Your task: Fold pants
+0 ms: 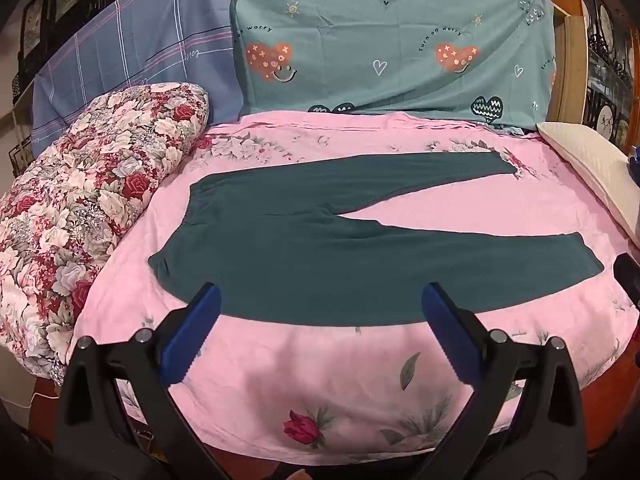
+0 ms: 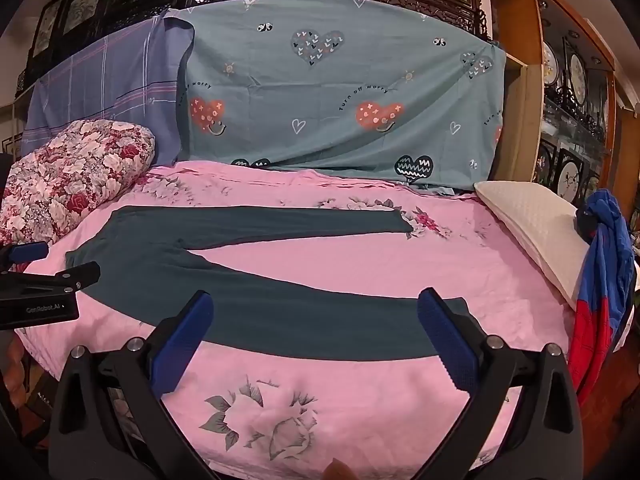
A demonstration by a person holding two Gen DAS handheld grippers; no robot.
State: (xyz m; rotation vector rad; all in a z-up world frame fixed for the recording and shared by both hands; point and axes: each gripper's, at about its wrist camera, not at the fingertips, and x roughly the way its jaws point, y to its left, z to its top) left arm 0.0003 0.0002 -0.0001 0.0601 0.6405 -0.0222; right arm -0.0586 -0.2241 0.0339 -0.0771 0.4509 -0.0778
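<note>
Dark teal pants (image 1: 320,256) lie flat and unfolded on the pink floral bed sheet (image 1: 320,380), waistband to the left, two legs spread apart to the right. They also show in the right wrist view (image 2: 240,292). My left gripper (image 1: 320,300) is open and empty, hovering over the near edge of the pants near the waist. My right gripper (image 2: 316,308) is open and empty, above the near leg toward its cuff. The left gripper's body (image 2: 44,284) shows at the left edge of the right wrist view.
A rolled floral quilt (image 1: 92,208) lies at the bed's left. A cream pillow (image 2: 532,232) sits at the right, with a blue and red garment (image 2: 600,288) beside it. Teal and blue sheets (image 1: 380,40) hang behind. A wooden shelf (image 2: 568,100) stands at right.
</note>
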